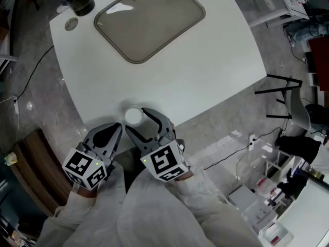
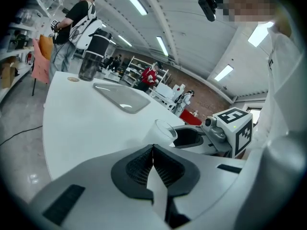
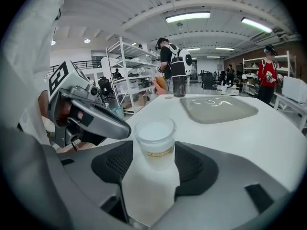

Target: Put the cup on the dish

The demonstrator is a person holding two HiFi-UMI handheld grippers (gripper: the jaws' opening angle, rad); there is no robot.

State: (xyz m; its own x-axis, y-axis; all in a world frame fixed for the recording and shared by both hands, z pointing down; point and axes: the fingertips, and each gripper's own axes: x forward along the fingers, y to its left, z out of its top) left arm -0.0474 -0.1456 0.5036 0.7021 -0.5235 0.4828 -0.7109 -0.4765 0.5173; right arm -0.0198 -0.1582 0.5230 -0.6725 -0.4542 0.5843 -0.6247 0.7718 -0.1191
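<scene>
Two grippers at lower centre. Right gripper [image 1: 136, 118] jaws spread wide around cup [image 3: 154, 140], not yet pinching; left gripper [image 2: 152, 150] closed, empty. Reads as grasp step. Next: close, lift, carry to dish [image 1: 149, 19], upper centre.

Lab hall with metal shelving [image 3: 122, 75], strip lights [image 3: 187, 17]
</scene>
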